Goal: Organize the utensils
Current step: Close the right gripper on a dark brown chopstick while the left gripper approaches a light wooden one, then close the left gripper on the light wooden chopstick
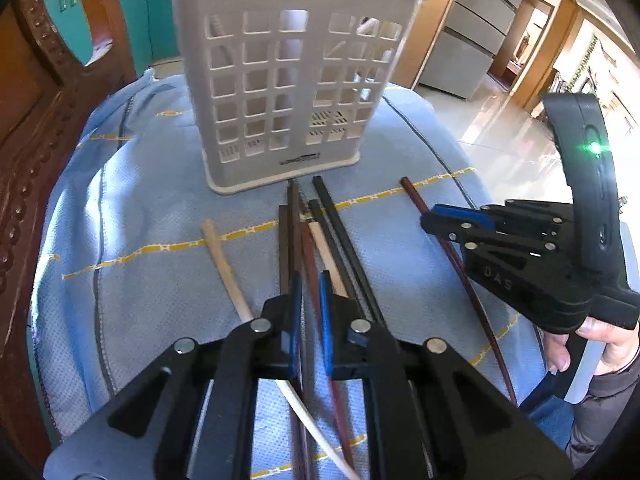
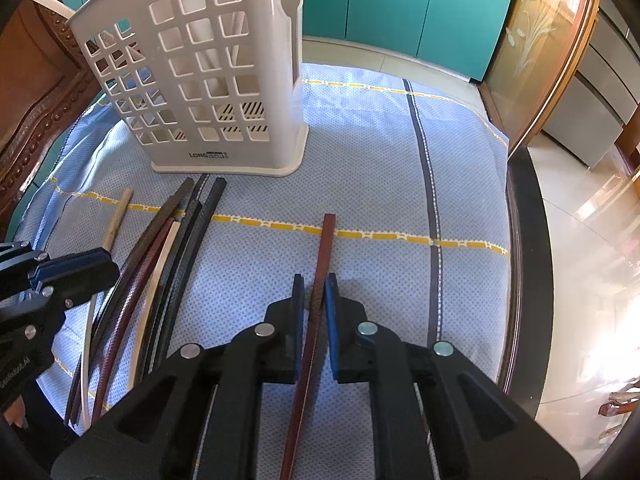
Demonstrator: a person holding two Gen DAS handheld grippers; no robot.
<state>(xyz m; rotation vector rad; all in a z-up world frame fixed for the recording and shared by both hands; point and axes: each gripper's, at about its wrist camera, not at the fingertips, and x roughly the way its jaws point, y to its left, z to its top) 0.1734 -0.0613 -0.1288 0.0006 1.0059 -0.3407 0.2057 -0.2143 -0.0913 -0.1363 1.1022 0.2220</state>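
Note:
A white perforated utensil holder (image 1: 288,76) stands upright on a blue cloth (image 1: 140,208); it also shows in the right wrist view (image 2: 200,80). Several chopsticks, dark brown, black, red-brown and pale wood, lie in a bundle (image 1: 316,232) in front of it. My left gripper (image 1: 310,300) hovers low over the bundle with jaws slightly apart, straddling a dark and a red-brown stick. A single red-brown chopstick (image 2: 322,256) lies apart to the right. My right gripper (image 2: 314,300) straddles it with a small gap each side.
A pale wooden chopstick (image 1: 222,260) lies alone left of the bundle. A carved wooden chair back (image 1: 36,128) stands at the left. The table's dark rim (image 2: 528,248) runs along the right, with tiled floor beyond. Teal cabinets (image 2: 400,4) stand behind.

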